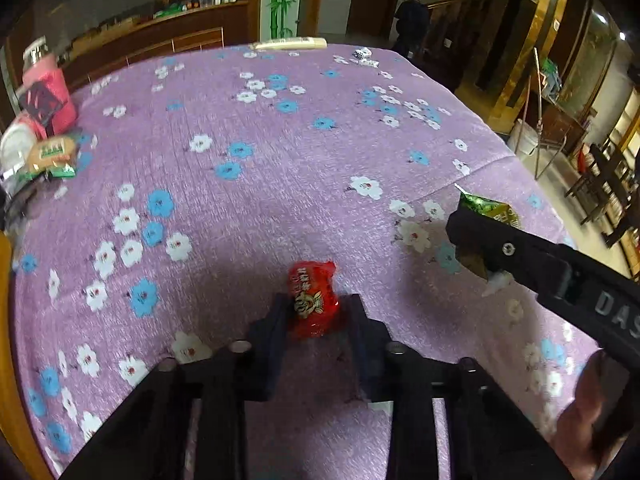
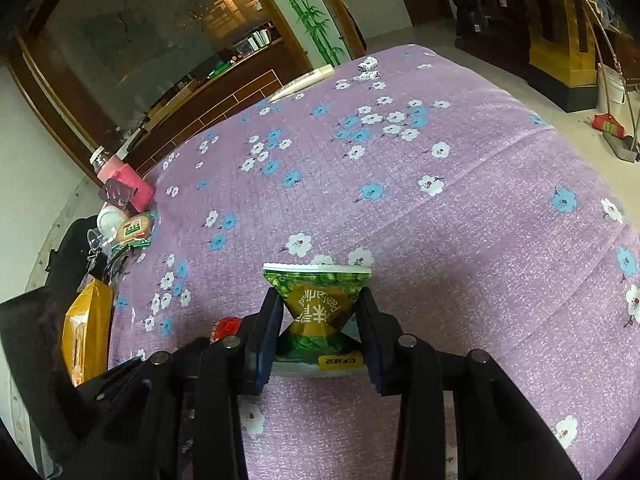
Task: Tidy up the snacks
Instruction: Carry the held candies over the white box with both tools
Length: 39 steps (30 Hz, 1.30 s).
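My left gripper [image 1: 316, 312] is shut on a small red snack packet [image 1: 314, 304] and holds it just above the purple flowered tablecloth [image 1: 280, 152]. My right gripper [image 2: 320, 312] is shut on a green pea snack bag [image 2: 320, 300], pinched at its middle. The right gripper also shows in the left wrist view [image 1: 472, 236] at the right, with the green bag [image 1: 488, 208] sticking out beyond it. A bit of the red packet [image 2: 226, 326] shows at the left of the right wrist view.
A pile at the table's left edge holds a pink box [image 1: 48, 92], a green-and-tan snack packet [image 1: 52, 156] and a white cup [image 2: 110, 218]. A yellow bag [image 2: 86, 328] lies nearer. A white remote [image 1: 290, 44] and small dice-like items [image 1: 362, 56] lie at the far edge.
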Each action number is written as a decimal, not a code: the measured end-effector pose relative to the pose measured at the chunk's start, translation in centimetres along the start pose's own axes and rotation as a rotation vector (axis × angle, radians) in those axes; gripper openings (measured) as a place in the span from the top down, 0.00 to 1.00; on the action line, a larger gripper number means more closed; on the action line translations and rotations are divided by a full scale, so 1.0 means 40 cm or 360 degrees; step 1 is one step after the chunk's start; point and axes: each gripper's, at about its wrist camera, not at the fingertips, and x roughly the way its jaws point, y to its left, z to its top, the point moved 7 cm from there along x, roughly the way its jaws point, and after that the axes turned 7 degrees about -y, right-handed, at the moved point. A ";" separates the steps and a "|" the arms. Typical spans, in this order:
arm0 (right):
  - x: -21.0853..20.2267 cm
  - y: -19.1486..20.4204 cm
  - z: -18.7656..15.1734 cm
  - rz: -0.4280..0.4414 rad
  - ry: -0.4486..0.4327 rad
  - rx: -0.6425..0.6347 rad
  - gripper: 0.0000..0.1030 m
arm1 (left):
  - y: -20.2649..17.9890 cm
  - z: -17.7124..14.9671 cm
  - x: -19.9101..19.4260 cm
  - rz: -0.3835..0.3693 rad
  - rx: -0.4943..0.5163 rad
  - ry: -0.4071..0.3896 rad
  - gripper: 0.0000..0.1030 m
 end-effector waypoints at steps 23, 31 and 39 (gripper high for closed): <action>-0.016 0.193 -0.103 0.0240 0.0046 -0.0388 0.66 | 0.169 -0.096 -0.215 0.0110 -0.0103 -0.0424 0.82; -0.030 0.231 -0.114 0.0321 0.0033 -0.0450 0.66 | 0.173 -0.096 -0.207 0.0077 -0.0092 -0.0401 0.82; -0.025 0.243 -0.123 0.0335 0.0041 -0.0483 0.66 | 0.168 -0.093 -0.222 0.0069 -0.0083 -0.0431 0.82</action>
